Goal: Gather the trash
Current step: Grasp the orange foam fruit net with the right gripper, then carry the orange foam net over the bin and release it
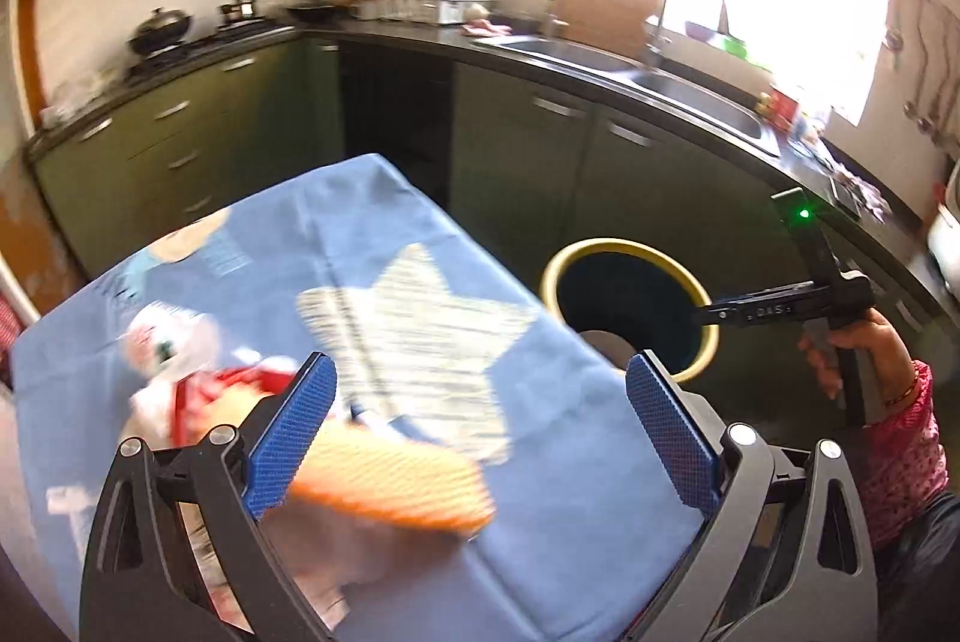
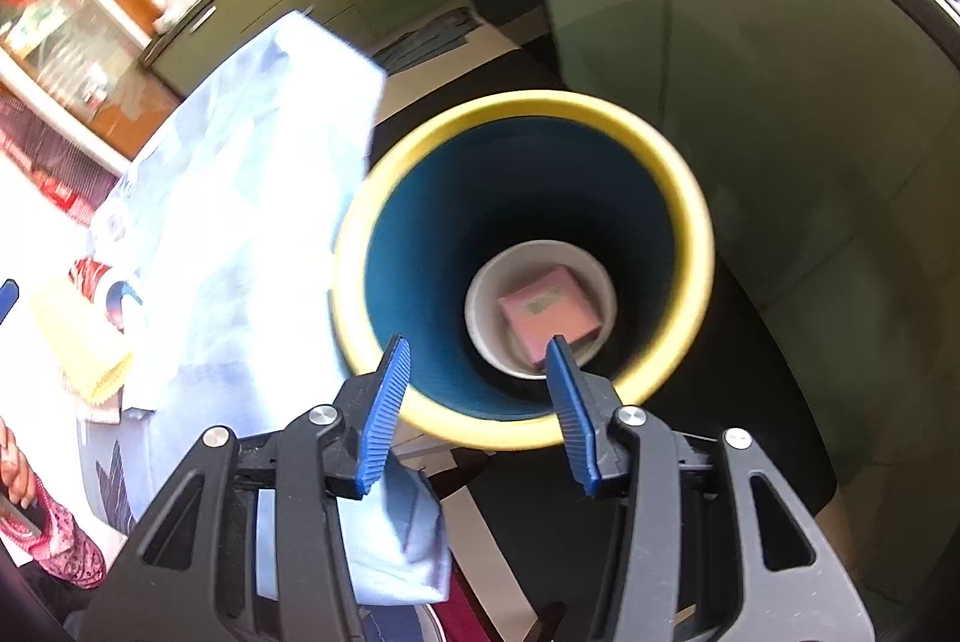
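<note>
We hold our left gripper [image 1: 480, 438] spread wide and empty over the blue cloth [image 1: 540, 492], above an orange wrapper [image 1: 390, 486]. Our right gripper [image 2: 480, 402], jaws apart and holding nothing, hangs over the yellow-rimmed bin [image 2: 690, 198], where a pink packet [image 2: 549, 312] lies

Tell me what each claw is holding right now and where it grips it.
Nothing is held. The left claw is open above the table, and the right claw is open over the bin with nothing between its pads.
</note>
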### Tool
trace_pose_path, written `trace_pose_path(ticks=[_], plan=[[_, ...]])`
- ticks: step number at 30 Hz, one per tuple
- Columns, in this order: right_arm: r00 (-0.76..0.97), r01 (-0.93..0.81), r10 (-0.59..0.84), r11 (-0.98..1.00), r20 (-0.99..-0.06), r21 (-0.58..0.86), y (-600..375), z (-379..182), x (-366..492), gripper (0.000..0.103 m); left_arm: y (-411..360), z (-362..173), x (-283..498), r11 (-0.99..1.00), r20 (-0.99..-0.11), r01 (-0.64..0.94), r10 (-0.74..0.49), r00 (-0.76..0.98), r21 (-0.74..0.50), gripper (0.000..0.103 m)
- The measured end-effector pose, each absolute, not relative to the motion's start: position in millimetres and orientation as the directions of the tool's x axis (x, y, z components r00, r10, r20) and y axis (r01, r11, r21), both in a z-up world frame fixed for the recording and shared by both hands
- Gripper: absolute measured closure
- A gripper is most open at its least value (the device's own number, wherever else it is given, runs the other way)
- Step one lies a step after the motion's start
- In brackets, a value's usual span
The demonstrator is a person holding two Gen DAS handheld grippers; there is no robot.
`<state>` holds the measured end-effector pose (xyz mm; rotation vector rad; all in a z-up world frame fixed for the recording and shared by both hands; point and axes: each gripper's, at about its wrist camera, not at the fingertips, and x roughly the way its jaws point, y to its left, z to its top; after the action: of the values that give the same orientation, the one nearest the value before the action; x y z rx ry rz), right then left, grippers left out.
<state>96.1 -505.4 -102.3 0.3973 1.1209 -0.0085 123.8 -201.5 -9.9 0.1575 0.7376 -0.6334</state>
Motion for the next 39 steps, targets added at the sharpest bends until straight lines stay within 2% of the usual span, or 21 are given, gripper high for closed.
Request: trace_pose_path(ticks=[3,8,17,22,29,31,32,33,39], plan=[[0.437,0.12,0.222,0.946,-0.872,0.301,-471,-97,106,0.058,-151,-9,122,0.855,-0.649,0.512,-0.434,0.625,-0.078,0.007],[0.446,-0.09,0.3,0.953,-0.843,0.291,-396,-75,122,0.058,-85,-11,122,0.941,-0.618,0.337,-0.285,0.733,-0.034,0.006],[0.45,-0.478,0.449,0.851,-0.772,0.216,-267,-31,117,0.058,-39,-32,118,0.961,-0.641,0.261,-0.259,0.723,-0.093,0.005],[0.442,-0.528,0.411,0.838,-0.797,0.139,-229,-38,115,0.058,-40,-37,117,0.958,-0.645,0.264,-0.274,0.713,-0.115,0.005],[0.448,-0.51,0.331,0.857,-0.831,0.066,-211,-61,132,0.058,-36,-43,115,0.954,-0.65,0.272,-0.288,0.704,-0.128,0.005],[0.451,-0.505,0.335,0.86,-0.827,0.073,-211,-62,136,0.068,-34,-45,115,0.954,-0.654,0.268,-0.289,0.699,-0.134,0.005],[0.452,-0.503,0.34,0.861,-0.825,0.079,-211,-61,135,0.087,-33,-46,115,0.954,-0.657,0.266,-0.288,0.696,-0.137,0.005],[0.461,-0.497,0.342,0.864,-0.819,0.082,-213,-60,135,0.091,-33,-48,116,0.955,-0.66,0.264,-0.287,0.694,-0.138,0.005],[0.481,-0.477,0.377,0.87,-0.791,0.125,-223,-50,131,0.092,-32,-52,116,0.954,-0.664,0.262,-0.289,0.69,-0.144,0.005]])
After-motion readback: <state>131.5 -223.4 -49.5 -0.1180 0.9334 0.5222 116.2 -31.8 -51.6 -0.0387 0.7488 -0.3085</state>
